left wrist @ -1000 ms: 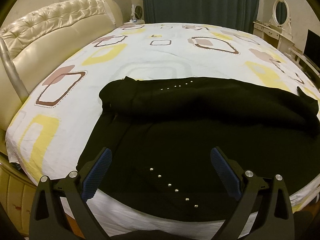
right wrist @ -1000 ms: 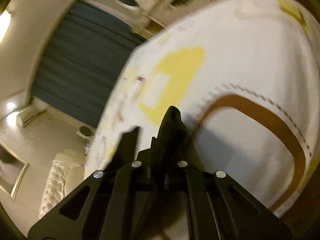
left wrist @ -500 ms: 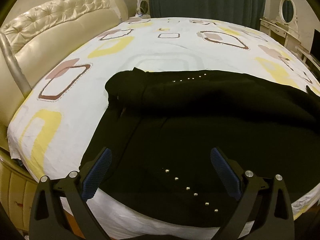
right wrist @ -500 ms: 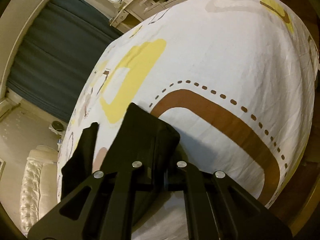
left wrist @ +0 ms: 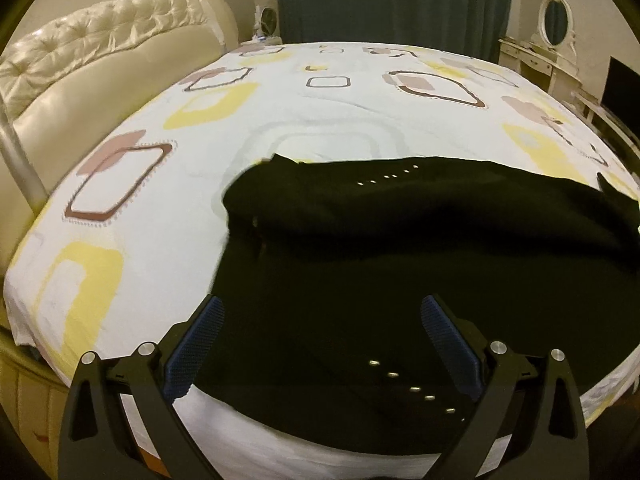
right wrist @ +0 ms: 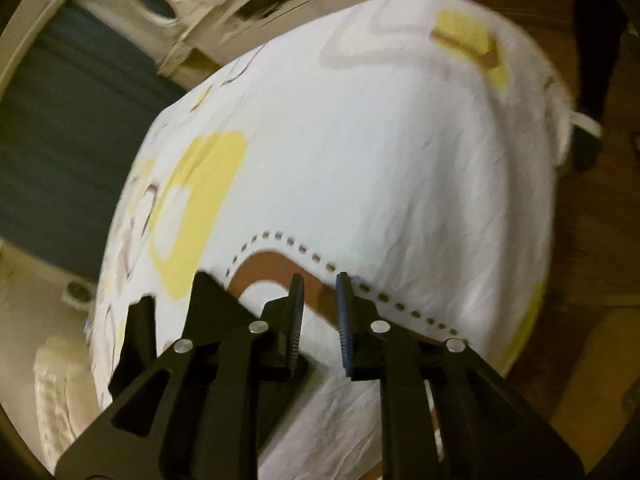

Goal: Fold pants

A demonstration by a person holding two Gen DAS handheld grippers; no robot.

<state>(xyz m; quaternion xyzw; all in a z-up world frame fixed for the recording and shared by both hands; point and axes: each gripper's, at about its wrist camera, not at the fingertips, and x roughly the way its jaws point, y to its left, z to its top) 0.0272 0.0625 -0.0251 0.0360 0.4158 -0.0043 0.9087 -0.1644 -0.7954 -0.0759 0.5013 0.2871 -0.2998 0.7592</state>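
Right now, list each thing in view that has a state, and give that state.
pants: spread flat on the bed, far part folded over.
left gripper: open, empty, over the pants.
right gripper: open, empty.
bed: covered with a patterned sheet.
curtain: drawn shut.

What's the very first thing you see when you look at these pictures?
The big black pants with rows of silver studs jump out first, spread across the near side of the round bed's white sheet with yellow and brown squares. The left gripper hangs wide open over them. Behind the bed on the left curves a shiny cream tufted headboard.
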